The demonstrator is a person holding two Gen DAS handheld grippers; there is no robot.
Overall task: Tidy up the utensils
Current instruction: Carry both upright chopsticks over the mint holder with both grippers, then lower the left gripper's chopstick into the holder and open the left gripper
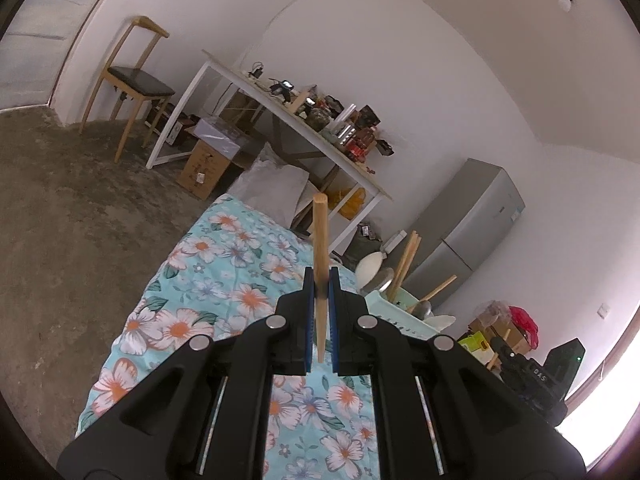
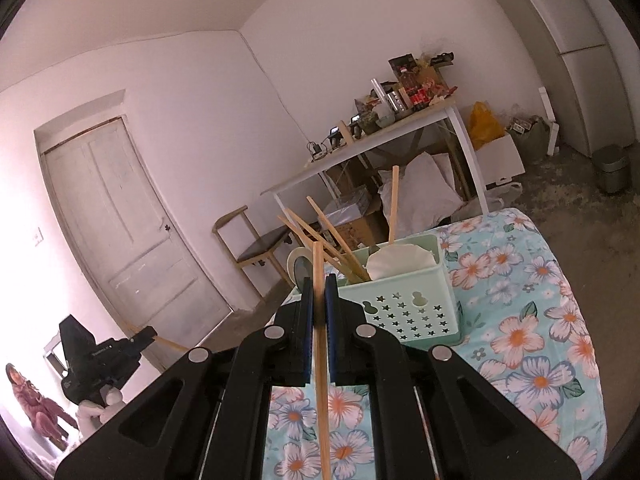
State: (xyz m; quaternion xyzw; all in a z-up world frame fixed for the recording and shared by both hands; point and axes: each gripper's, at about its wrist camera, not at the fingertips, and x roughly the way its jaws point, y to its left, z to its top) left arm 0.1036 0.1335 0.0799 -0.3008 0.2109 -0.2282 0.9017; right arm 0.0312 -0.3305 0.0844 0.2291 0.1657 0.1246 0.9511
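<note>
- Holding one wooden chopstick (image 1: 320, 264) in your left claw (image 1: 320, 300), you have the pads clamped on its lower part; it stands nearly upright, long axis vertical, blunt end up.
- Your right claw (image 2: 319, 304) is clamped on a second chopstick (image 2: 320, 336), also near upright, above the floral desk (image 2: 520, 320) just before the mint basket (image 2: 420, 300).
- Expect both sticks to be light, stiff and smooth; they may pivot, so a mid-length grip should steady them.
</note>
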